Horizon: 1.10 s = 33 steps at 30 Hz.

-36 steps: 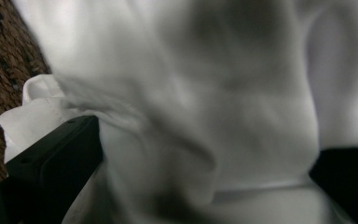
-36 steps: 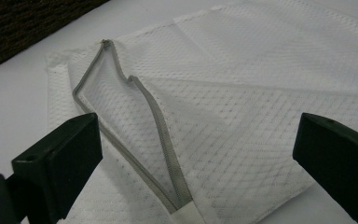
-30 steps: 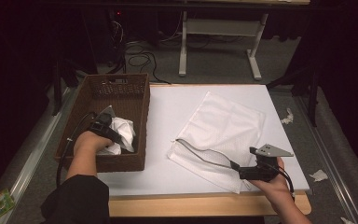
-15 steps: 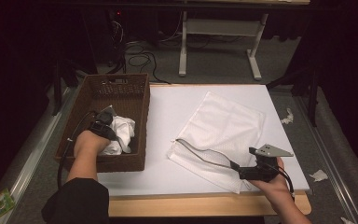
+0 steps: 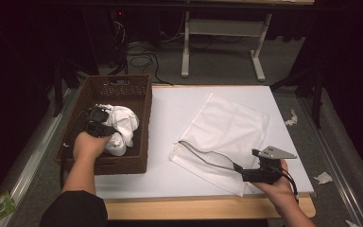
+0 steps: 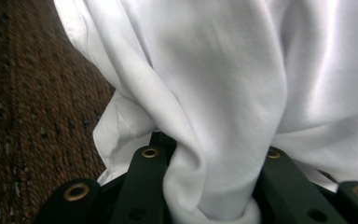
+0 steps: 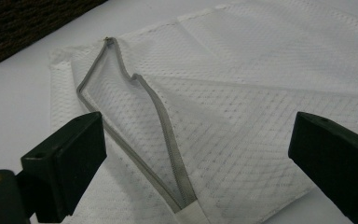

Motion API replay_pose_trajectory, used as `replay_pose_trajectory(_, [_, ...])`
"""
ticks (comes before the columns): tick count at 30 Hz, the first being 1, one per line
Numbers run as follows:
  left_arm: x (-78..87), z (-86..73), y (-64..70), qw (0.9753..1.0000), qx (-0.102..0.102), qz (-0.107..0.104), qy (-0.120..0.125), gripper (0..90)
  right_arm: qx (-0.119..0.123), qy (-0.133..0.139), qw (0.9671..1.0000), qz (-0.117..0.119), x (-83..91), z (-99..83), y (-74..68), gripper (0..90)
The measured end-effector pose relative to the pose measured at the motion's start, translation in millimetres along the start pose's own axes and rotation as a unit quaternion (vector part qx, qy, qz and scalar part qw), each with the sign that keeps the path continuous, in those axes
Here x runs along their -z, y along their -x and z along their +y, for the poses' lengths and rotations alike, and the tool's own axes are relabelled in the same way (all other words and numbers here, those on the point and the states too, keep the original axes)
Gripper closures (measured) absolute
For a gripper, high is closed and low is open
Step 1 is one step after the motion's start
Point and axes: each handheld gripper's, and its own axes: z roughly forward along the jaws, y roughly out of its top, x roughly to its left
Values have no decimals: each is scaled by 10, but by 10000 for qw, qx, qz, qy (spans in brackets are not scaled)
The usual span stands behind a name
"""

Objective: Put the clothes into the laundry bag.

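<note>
A bunched white cloth (image 5: pixel 124 124) lies inside a brown wicker basket (image 5: pixel 144 118) at the table's left. My left gripper (image 5: pixel 105 127) is down in the basket, shut on a fold of the cloth. In the left gripper view the white cloth (image 6: pixel 214 70) bulges up from between the jaws of the left gripper (image 6: pixel 209 156). A white mesh bag (image 5: pixel 229 127) lies flat on the table's right half, its grey zipper (image 5: pixel 203 157) partly open. My right gripper (image 5: pixel 241 171) rests at the bag's near corner. In the right gripper view the right gripper (image 7: pixel 198 135) stands open, astride the zipper (image 7: pixel 163 126) of the mesh bag (image 7: pixel 270 70).
The white tabletop (image 5: pixel 170 113) lies bare between basket and bag. The basket wall (image 6: pixel 28 116) stands close at the left gripper's side. A basket corner (image 7: pixel 23 23) is in the right gripper view. Scraps of paper (image 5: pixel 322 178) lie on the floor at right.
The left gripper has shifted slightly farther into the basket with the cloth in it, and the cloth has bunched up. The right gripper has stayed in place.
</note>
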Motion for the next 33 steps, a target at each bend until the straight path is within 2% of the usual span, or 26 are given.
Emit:
replay_pose_trajectory(1, [0, 0, 0, 10000, 0, 0, 0, 743, 0, 0, 10000, 0, 0, 0, 0, 48])
replay_pose_trajectory(5, [83, -19, 3, 9989, -25, 116, 447, 742, -2, -23, 10000, -17, -5, -4, 3, 50])
replay_pose_trajectory(7, [100, -25, 3, 9985, -20, 130, 536, 742, 13, -16, 10000, -16, -6, -3, 3, 51])
replay_pose_trajectory(9, [139, -39, 8, 9969, -12, 219, 752, 742, 40, -6, 10000, -17, -8, -3, 3, 52])
replay_pose_trajectory(10, [182, -57, 12, 9947, -12, 321, 976, 741, 30, -15, 10000, -21, -9, -4, -1, 52])
replay_pose_trajectory(11, [182, -57, 12, 9947, -12, 321, 976, 741, 30, -15, 10000, -21, -9, -4, -1, 52])
replay_pose_trajectory(12, [217, -75, 20, 9918, -23, 444, 1194, 741, 28, -27, 10000, -15, -11, -5, -4, 53])
replay_pose_trajectory(14, [256, -93, 26, 9885, -44, 503, 1429, 741, 17, -54, 10000, -14, -11, -6, -7, 54])
replay_pose_trajectory(15, [256, -93, 26, 9885, -44, 503, 1429, 741, 17, -54, 10000, -14, -11, -6, -7, 54])
replay_pose_trajectory(16, [292, -114, 29, 9848, -36, 504, 1660, 741, 14, -53, 10000, -13, -13, -7, -9, 54])
replay_pose_trajectory(17, [292, -114, 29, 9848, -36, 504, 1660, 741, 14, -53, 10000, -13, -13, -7, -9, 54])
replay_pose_trajectory(18, [312, -125, 29, 9830, -43, 498, 1768, 741, 20, -52, 10000, -12, -14, -8, -9, 54])
replay_pose_trajectory(19, [333, -136, 30, 9808, -52, 482, 1889, 741, 20, -55, 10000, -6, -16, -9, -8, 54])
replay_pose_trajectory(20, [369, -161, 32, 9763, -67, 465, 2112, 740, 20, -47, 10000, 4, -18, -10, -8, 55])
replay_pose_trajectory(21, [369, -161, 32, 9763, -67, 465, 2112, 740, 20, -47, 10000, 4, -18, -10, -8, 55])
replay_pose_trajectory(22, [398, -185, 43, 9722, -108, 465, 2291, 740, 37, -51, 10000, 9, -21, -10, -9, 56])
replay_pose_trajectory(23, [398, -185, 43, 9722, -108, 465, 2291, 739, 37, -51, 10000, 9, -21, -10, -9, 56])
replay_pose_trajectory(25, [417, -202, 44, 9697, -109, 402, 2409, 738, 51, -15, 10000, -1, -21, -12, -9, 57])
replay_pose_trajectory(26, [434, -218, 54, 9667, -130, 445, 2518, 734, 67, 25, 10000, -13, -17, -12, -13, 59])
replay_pose_trajectory(27, [434, -218, 54, 9667, -130, 445, 2518, 734, 71, 47, 10000, -21, -15, -11, -14, 60])
replay_pose_trajectory(28, [451, -233, 57, 9635, -130, 479, 2629, 734, 68, 69, 9999, -28, -13, -10, -17, 62])
replay_pose_trajectory(29, [451, -233, 57, 9635, -130, 479, 2629, 734, 72, 88, 9999, -32, -11, -10, -19, 65])
replay_pose_trajectory(30, [479, -257, 55, 9581, -82, 531, 2815, 734, 75, 103, 9999, -38, -9, -9, -21, 67])
replay_pose_trajectory(31, [479, -257, 55, 9581, -82, 531, 2815, 735, 75, 103, 9999, -38, -9, -9, -21, 67])
replay_pose_trajectory(32, [503, -278, 45, 9521, 2, 515, 3015, 736, 107, 148, 9998, -35, -4, -8, -24, 69])
replay_pose_trajectory(33, [503, -278, 45, 9521, 2, 515, 3015, 737, 107, 148, 9998, -35, -4, -8, -24, 69])
